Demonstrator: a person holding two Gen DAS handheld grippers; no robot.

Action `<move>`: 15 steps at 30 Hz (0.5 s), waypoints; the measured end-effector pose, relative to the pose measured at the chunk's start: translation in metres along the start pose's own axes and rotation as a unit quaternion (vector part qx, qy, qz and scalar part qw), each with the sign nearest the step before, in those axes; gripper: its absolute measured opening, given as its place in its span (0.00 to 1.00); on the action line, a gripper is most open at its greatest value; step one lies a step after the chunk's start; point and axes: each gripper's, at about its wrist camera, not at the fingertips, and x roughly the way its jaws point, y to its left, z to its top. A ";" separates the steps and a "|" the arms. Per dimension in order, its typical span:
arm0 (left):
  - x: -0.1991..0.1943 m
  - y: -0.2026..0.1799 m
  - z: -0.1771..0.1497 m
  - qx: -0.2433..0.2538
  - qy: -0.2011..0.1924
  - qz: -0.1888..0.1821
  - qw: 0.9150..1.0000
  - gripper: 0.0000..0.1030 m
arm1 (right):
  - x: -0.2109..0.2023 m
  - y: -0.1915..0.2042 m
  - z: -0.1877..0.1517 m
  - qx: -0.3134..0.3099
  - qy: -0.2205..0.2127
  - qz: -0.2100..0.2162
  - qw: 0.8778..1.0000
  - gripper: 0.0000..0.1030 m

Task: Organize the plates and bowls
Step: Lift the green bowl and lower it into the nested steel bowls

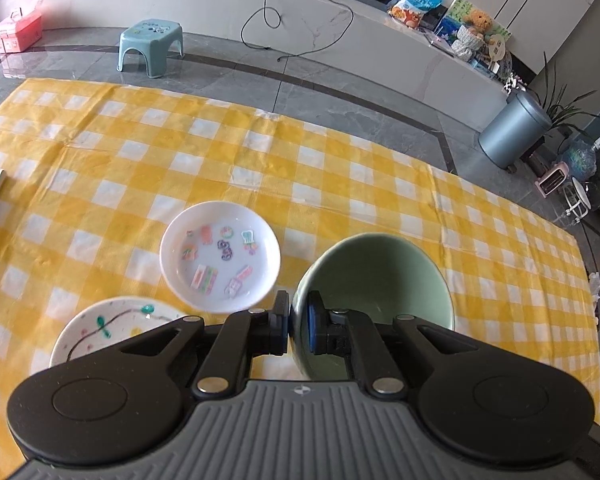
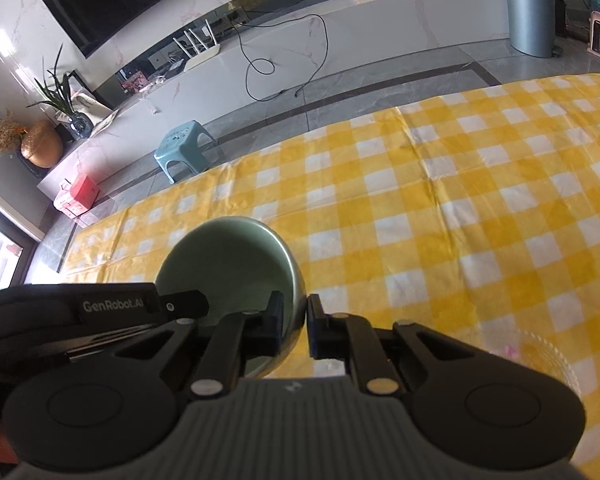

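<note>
The left tongs (image 1: 299, 326) were pinched on the near rim of the green bowl (image 1: 380, 280), low in the left wrist frame; the right tongs (image 2: 296, 326) were pinched on the rim of the same bowl at its right side, seemingly so that it could be carried level by two grips. The bowl was held just above the checked bench (image 1: 340, 160). Only the left view showed the sticker plate (image 1: 220, 254) and a painted plate (image 1: 112, 328) at lower left. Only the right view showed a clear glass dish (image 2: 540, 356) at lower right.
</note>
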 end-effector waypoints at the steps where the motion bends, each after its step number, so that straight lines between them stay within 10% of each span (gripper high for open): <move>1: -0.007 -0.001 -0.004 0.000 -0.004 0.000 1.000 0.09 | -0.008 0.000 -0.004 0.000 -0.002 0.003 1.000 0.09; 15: -0.118 0.009 -0.070 -0.027 -0.070 0.005 0.997 0.10 | -0.115 0.020 -0.063 -0.024 -0.026 0.067 0.997 0.09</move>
